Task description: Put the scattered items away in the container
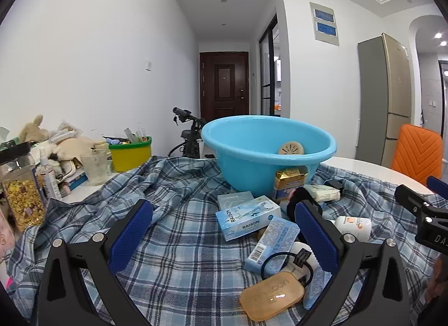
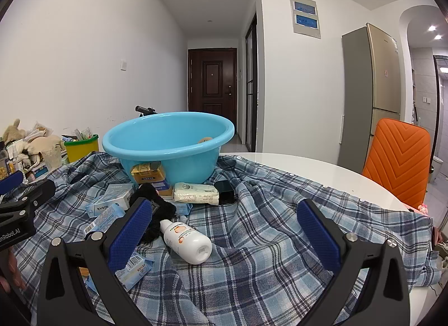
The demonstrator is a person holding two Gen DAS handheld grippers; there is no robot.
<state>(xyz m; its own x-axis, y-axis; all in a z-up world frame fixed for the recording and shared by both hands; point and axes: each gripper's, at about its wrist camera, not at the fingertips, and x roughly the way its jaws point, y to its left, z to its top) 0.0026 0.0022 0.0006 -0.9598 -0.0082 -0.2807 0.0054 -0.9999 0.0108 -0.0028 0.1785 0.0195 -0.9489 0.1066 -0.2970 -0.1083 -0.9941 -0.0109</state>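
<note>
A light blue basin (image 1: pixel 268 146) (image 2: pixel 168 141) stands on a blue plaid cloth (image 1: pixel 179 242) (image 2: pixel 266 242), with a beige round item (image 1: pixel 290 148) inside. Scattered in front lie blue RAISON boxes (image 1: pixel 247 218) (image 2: pixel 107 204), a gold box (image 1: pixel 289 180) (image 2: pixel 148 173), a white bottle (image 2: pixel 186 239) (image 1: pixel 354 226), a pale tissue pack (image 2: pixel 196 193), a black scrunchie (image 2: pixel 152 202), an amber soap case (image 1: pixel 273 295) and a black hair tie (image 1: pixel 285 267). My left gripper (image 1: pixel 224 236) is open, its right finger among the boxes. My right gripper (image 2: pixel 224 233) is open, the bottle between its fingers.
A yellow-green tub (image 1: pixel 130 153) (image 2: pixel 81 148), a glass cup (image 1: pixel 96 166), a cereal jar (image 1: pixel 21 197) and plush toys (image 1: pixel 36 132) crowd the table's left. An orange chair (image 2: pixel 397 160) stands right, a fridge (image 2: pixel 369 93) behind. The white table edge (image 2: pixel 308 163) curves right.
</note>
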